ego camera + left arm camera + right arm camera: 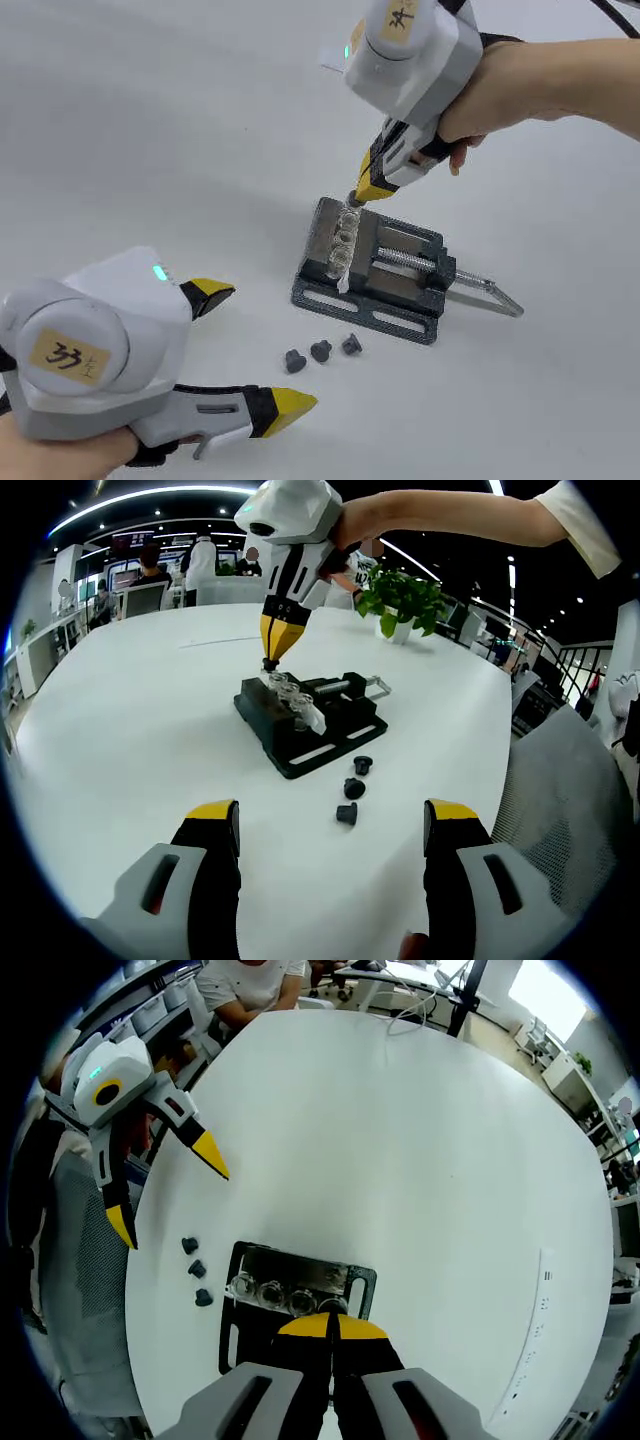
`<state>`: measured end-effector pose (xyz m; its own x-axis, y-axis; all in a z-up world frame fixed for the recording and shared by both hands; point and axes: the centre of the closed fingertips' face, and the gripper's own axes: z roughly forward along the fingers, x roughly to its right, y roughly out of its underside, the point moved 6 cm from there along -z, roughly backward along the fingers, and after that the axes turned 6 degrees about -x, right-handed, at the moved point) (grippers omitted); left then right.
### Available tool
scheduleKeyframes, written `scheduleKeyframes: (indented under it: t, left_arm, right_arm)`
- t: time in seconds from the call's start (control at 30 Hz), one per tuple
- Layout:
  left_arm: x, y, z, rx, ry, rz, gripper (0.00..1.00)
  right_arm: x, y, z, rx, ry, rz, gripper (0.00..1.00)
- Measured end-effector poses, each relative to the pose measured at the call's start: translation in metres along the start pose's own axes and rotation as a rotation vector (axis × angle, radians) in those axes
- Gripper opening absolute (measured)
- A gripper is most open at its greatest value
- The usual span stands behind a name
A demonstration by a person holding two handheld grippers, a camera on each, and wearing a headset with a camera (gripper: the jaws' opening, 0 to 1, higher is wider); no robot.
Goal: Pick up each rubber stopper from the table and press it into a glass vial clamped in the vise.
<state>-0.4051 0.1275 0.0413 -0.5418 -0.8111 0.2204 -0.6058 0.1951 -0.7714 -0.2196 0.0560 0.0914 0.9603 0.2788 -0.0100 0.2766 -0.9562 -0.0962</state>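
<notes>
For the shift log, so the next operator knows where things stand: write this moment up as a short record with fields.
Vise: on the white table, clamping a row of glass vials
Loose stoppers: three, on the table beside the vise, on the person's side
Right claw: shut, tips down at the vial at the row's far end
Left claw: open, empty, close to the loose stoppers
Unclear: a dark bit sits at the right claw's tips; cannot tell whether it is a stopper

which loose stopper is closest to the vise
The stopper at the row's right end in the head view, beside the vise base; the others lie farther off.
</notes>
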Motion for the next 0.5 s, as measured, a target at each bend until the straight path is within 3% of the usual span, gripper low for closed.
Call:
scheduleKeyframes:
  t: [0.17, 0.3, 0.5]
  left_arm:
    - [0.0007, -0.0013, 0.0021, 0.002, 0.004, -0.004, 0.73]
    - [0.0029, -0.0028, 0.0053, 0.002, 0.009, -0.006, 0.73]
    - [0.0062, -0.0064, 0.0063, 0.008, 0.014, -0.005, 0.73]
  right_arm:
    - [-0.0010, -0.0005, 0.0010, 0.007, -0.007, 0.012, 0.00]
    - [-0.0042, -0.0051, 0.0015, -0.032, -0.003, -0.011, 0.00]
    - [-0.0043, -0.0039, 0.0006, -0.037, -0.043, -0.016, 0.00]
